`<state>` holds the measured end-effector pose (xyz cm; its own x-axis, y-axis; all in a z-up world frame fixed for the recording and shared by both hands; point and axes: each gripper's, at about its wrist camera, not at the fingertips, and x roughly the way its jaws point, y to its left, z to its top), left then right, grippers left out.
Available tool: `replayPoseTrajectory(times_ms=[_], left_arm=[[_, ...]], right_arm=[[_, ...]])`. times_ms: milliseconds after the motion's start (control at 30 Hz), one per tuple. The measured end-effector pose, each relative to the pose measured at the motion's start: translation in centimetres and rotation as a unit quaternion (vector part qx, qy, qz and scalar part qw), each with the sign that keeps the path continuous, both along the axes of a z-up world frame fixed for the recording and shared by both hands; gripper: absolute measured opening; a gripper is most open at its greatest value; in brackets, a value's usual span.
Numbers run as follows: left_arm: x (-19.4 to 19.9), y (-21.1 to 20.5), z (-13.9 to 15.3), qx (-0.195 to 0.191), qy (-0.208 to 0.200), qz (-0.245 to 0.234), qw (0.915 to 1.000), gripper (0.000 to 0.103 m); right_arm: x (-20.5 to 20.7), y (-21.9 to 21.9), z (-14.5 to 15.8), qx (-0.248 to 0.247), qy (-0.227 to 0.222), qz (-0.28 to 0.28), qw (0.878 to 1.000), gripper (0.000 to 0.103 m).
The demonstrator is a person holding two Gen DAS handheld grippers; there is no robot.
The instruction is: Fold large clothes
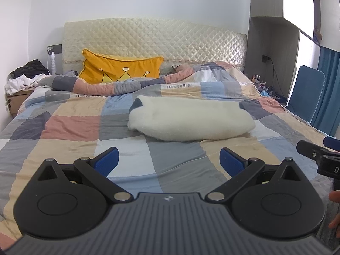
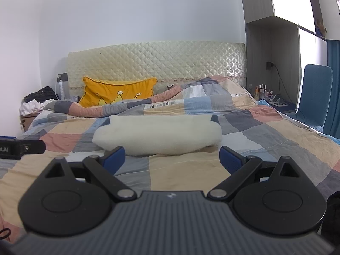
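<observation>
Both grippers hover over a patchwork quilt (image 1: pixel 70 125) with fingers spread wide and nothing between them: the left gripper (image 1: pixel 169 161) and the right gripper (image 2: pixel 172 159). A folded cream fleece garment (image 1: pixel 191 121) lies on the quilt beyond the fingertips, ahead and slightly right of the left gripper's fingers but almost touching the right gripper's fingertips in the right wrist view, which alone shows a dark corner at each end of it. Farther back, a yellow crown pillow (image 1: pixel 121 69) leans on a quilted headboard (image 1: pixel 155 38), a rumpled quilt ridge partly hiding it; a blue chair (image 2: pixel 314 95) stands right of the bed, and only the left view shows fingers of a hand (image 1: pixel 335 210) at its right edge.
</observation>
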<state>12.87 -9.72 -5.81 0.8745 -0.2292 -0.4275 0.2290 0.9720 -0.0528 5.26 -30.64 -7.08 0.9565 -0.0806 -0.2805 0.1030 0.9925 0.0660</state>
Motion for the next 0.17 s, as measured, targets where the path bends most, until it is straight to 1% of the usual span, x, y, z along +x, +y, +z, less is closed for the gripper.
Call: replayPoseTrajectory(times_ms=[167], left_arm=[[-0.13, -0.22, 0.11, -0.002, 0.001, -0.001, 1.0, 0.102]], right_arm=[[0.0, -0.05, 0.02, -0.001, -0.001, 0.0, 1.0, 0.097]])
